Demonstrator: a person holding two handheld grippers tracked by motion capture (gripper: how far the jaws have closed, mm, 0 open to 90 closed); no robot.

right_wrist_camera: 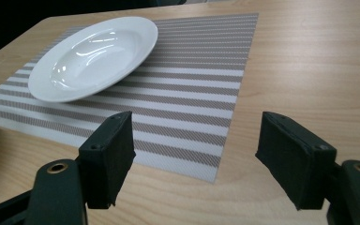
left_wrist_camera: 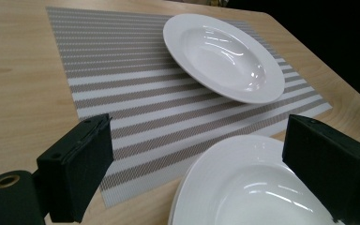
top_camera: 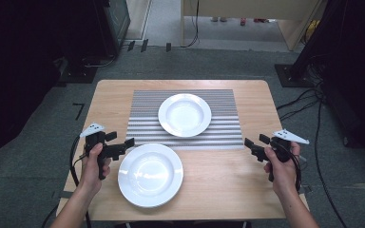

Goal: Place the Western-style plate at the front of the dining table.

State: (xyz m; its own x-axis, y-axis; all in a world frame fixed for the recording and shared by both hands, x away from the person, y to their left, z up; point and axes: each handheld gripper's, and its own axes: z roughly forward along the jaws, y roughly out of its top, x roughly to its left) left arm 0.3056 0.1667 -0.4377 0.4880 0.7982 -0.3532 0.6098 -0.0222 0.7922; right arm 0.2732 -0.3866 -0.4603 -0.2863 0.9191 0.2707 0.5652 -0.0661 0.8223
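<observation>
Apparently nothing is gripped yet. One white plate (top_camera: 185,114) sits on the striped placemat (top_camera: 228,130) toward the table's (top_camera: 228,180) far edge; another plate (top_camera: 150,174) lies near the front-left edge. Left gripper (top_camera: 129,142), jaws apart, hovers beside it; right gripper (top_camera: 248,143), jaws apart, near the right edge.

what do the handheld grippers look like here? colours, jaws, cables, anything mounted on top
Both the left gripper and right gripper are black pistol-grip units, each with a light grey three-cornered plate on top and a black cable trailing from it. Each has two blocky, flat-faced black jaws on arms with a brass-coloured ringed hole. The person's forearms are bare, no sleeves visible.
</observation>
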